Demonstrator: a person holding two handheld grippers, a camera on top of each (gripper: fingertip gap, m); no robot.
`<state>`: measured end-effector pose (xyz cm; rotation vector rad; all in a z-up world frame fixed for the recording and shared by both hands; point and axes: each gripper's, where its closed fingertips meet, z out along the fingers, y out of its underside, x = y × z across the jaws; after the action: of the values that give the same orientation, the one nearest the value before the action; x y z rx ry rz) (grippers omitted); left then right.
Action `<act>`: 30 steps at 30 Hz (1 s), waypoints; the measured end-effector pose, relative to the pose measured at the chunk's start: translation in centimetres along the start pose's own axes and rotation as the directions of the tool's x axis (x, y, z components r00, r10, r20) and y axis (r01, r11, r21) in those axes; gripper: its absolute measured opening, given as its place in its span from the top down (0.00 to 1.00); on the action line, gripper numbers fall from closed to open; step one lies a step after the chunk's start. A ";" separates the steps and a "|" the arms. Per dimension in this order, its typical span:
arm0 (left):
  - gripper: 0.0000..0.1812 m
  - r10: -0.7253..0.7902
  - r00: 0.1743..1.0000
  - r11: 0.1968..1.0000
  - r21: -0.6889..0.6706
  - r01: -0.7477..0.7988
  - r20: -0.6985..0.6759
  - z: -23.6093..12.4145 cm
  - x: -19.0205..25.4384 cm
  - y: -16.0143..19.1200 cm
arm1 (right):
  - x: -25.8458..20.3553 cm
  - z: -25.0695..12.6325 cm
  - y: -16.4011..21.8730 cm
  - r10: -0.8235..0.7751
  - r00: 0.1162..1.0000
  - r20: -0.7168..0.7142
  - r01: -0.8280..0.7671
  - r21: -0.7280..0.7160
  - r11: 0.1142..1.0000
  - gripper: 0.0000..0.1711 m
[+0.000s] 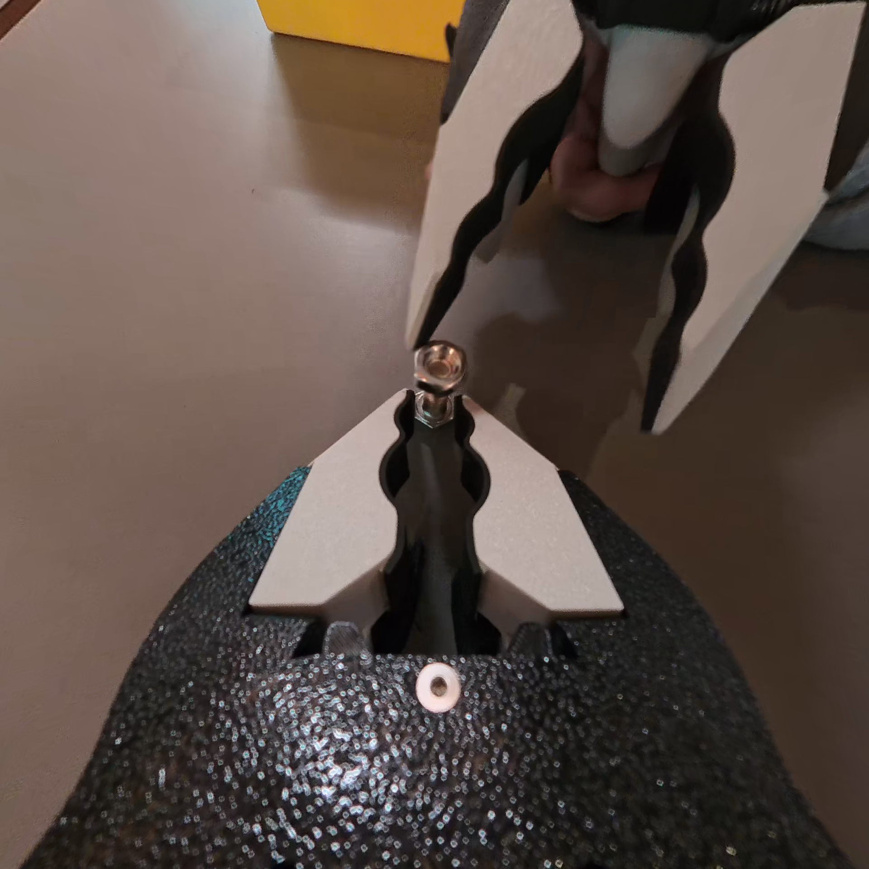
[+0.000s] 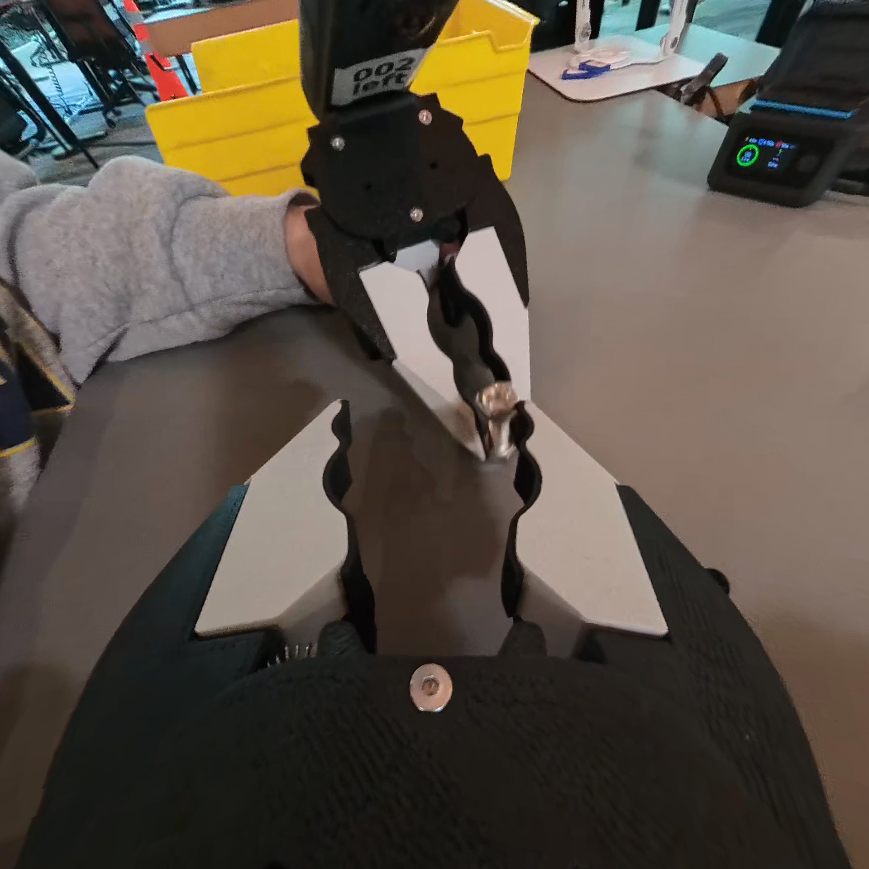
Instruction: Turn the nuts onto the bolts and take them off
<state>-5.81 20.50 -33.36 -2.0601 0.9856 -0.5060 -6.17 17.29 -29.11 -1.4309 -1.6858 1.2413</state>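
My left gripper [image 1: 435, 398] is shut on a silver bolt [image 1: 439, 371] with a nut [image 1: 433, 417] threaded on its shank. The bolt head sticks out past the fingertips, and the nut sits between them. My right gripper [image 2: 431, 407] is open and empty. In the left wrist view the right gripper [image 1: 536, 381] hangs above, with one fingertip [image 1: 418, 336] just over the bolt head. In the right wrist view the left gripper [image 2: 493, 454] reaches in from the far side, and the bolt [image 2: 494, 414] lies right beside my right fingertip [image 2: 523, 418], outside the gap between the fingers.
Everything is over a grey-brown table [image 2: 658, 329]. A yellow bin [image 2: 263, 127] stands at the far edge; it also shows in the left wrist view [image 1: 367, 23]. A black device with a lit screen [image 2: 771, 160] sits far right. A person's grey sleeve [image 2: 155, 263] rests at the left.
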 end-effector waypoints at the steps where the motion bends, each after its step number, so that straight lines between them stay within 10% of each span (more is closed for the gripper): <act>1: 0.92 0.001 1.000 1.000 0.000 -0.001 0.001 0.0 0.0 0.0 | -0.1 -0.6 0.2 0.008 1.000 0.006 -0.008 0.001 1.000 0.65; 7: 0.91 0.002 1.000 1.000 0.000 -0.002 0.001 0.0 0.0 0.0 | 0.7 1.3 -0.7 -0.047 0.998 -0.032 0.047 0.000 0.999 0.50; 13: 0.92 -0.002 1.000 1.000 0.000 0.002 -0.001 0.0 0.0 0.0 | -0.4 -0.7 0.8 0.025 1.000 -0.005 -0.025 -0.020 0.999 0.61; 19: 0.92 0.001 1.000 1.000 -0.001 -0.001 0.000 0.0 0.0 0.0 | 0.6 0.6 -0.7 -0.019 0.998 -0.054 0.021 0.030 0.999 0.48; 24: 0.92 0.003 1.000 1.000 0.001 -0.003 -0.004 0.0 0.0 0.0 | -0.9 0.7 -0.5 0.000 0.999 0.034 0.000 0.021 1.000 0.55; 25: 0.92 0.001 1.000 1.000 0.000 -0.001 -0.001 0.0 0.0 0.0 | -1.7 0.0 -0.3 0.019 0.997 0.076 -0.021 0.025 0.999 0.69; 30: 0.92 0.004 1.000 1.000 0.000 -0.004 -0.002 0.0 0.0 0.0 | 0.5 -0.2 -0.5 0.015 1.000 -0.022 -0.014 0.037 0.999 0.56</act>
<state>-5.77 20.50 -33.37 -2.0582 0.9904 -0.5056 -6.31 17.88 -28.61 -1.4320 -1.6330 1.2533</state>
